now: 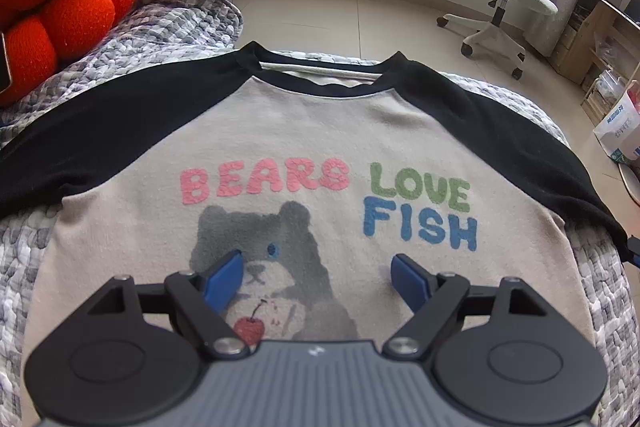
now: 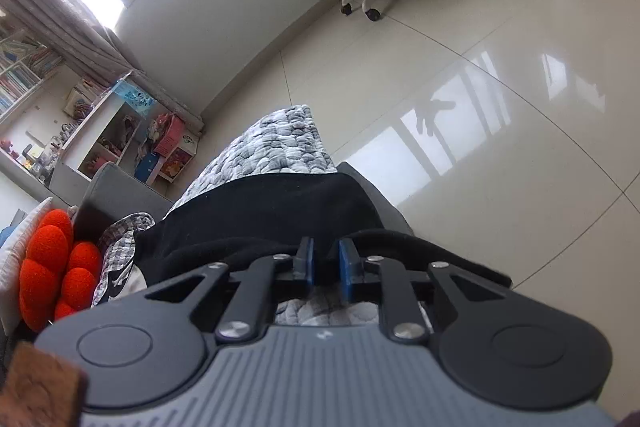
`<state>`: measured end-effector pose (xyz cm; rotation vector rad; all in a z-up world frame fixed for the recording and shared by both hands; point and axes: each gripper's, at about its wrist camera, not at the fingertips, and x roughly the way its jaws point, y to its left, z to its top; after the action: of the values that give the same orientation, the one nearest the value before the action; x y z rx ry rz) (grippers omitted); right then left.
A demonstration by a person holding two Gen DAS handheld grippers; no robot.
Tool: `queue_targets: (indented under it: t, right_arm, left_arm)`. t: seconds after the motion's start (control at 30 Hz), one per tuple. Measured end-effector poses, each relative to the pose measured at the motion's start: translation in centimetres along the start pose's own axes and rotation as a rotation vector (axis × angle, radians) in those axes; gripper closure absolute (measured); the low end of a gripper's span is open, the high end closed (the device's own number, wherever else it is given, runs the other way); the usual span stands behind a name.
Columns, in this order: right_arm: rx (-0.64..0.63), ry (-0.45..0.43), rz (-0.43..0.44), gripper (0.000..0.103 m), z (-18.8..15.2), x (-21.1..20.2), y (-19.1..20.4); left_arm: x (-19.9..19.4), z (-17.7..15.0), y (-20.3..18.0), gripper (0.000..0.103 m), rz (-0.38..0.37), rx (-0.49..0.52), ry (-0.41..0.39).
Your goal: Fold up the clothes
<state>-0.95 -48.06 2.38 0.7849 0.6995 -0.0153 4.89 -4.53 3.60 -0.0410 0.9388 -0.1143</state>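
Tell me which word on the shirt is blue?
FISH, the lowest word on the shirt, beside the bear's head. BEARS is pink and LOVE is green.

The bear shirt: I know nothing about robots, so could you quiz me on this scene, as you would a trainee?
1. True or false: the left gripper is shut on the shirt.
2. The right gripper pinches: A an orange cushion, B the shirt's black sleeve, C a chair.
3. Which printed word is blue?
Key: 1 false, it is open above the bear print; 2 B; 3 FISH.
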Motion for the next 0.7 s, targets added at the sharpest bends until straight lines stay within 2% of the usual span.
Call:
queue_targets:
  t: [0.17, 0.23, 0.33, 0.43, 0.57, 0.6, 0.67, 0.7]
  right_arm:
    - [-0.062, -0.035, -0.036, 0.079, 2.5, 0.1, 1.9]
    - [-0.123, -0.015, -0.040, 0.046, 3.7, 1.3, 3.0]
    - [-0.237, -0.013, -0.063, 0.045, 4.6, 3.1, 4.9]
    - [-0.338, 0.076, -0.026, 0.045, 4.3, 6.2, 6.0]
    - [-0.488, 0.145, -0.008, 0.045, 2.1, 8.4, 6.9]
    - [-0.521, 0.150, 0.007, 0.047, 1.5, 8.5, 7.1]
    - [-0.598, 0.128, 0.005, 0.061, 0.9, 8.0, 7.6]
    - [-0.606, 0.116, -0.007, 0.086, 1.1, 7.9, 7.9]
  left_arm:
    - [0.1, 0.1, 0.0, 0.020, 0.001, -0.007, 0.002]
    - [0.1, 0.2, 0.0, 0.020, -0.002, -0.010, 0.003]
    - [0.2, 0.2, 0.0, 0.020, -0.005, -0.013, 0.005]
    - [0.3, 0.3, -0.2, 0.019, -0.002, -0.007, 0.004]
    - [0.4, 0.3, -0.3, 0.019, 0.002, 0.004, 0.005]
    - [0.4, 0.3, -0.3, 0.019, 0.000, 0.004, 0.005]
    - [0.4, 0.4, -0.2, 0.019, -0.002, 0.000, 0.005]
    - [0.4, 0.4, -0.2, 0.019, -0.002, 0.000, 0.005]
